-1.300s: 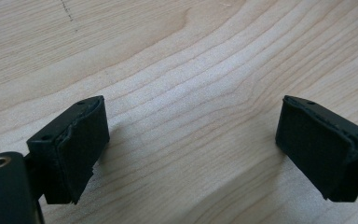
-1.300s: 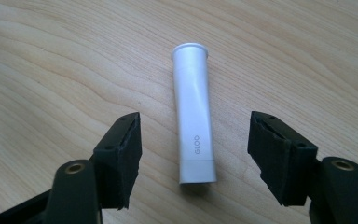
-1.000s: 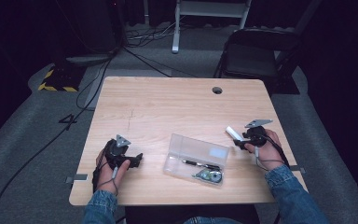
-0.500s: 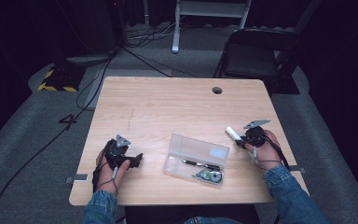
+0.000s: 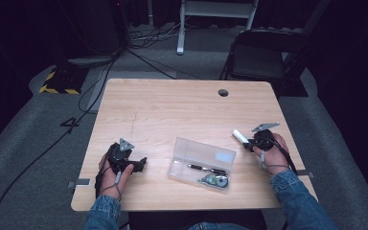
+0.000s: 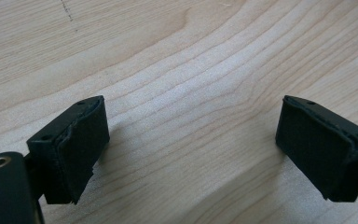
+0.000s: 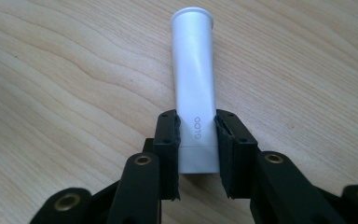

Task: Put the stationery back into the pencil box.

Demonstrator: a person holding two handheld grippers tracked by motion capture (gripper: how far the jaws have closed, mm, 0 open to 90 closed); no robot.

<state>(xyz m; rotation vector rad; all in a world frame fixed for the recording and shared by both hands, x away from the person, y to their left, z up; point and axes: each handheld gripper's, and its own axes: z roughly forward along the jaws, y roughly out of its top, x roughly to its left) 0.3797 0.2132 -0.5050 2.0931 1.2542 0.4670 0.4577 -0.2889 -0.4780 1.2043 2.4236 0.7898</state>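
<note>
Right gripper view: right claw hides glue stick's base

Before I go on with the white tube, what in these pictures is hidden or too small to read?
- White tube: near end hidden behind the right gripper in the right gripper view.
- Clear case: a pen shows in the high view; the round thing beside it is too small to name, and the pale label is unreadable.
- Left gripper: its view cuts both pads at the bottom edge.
</note>
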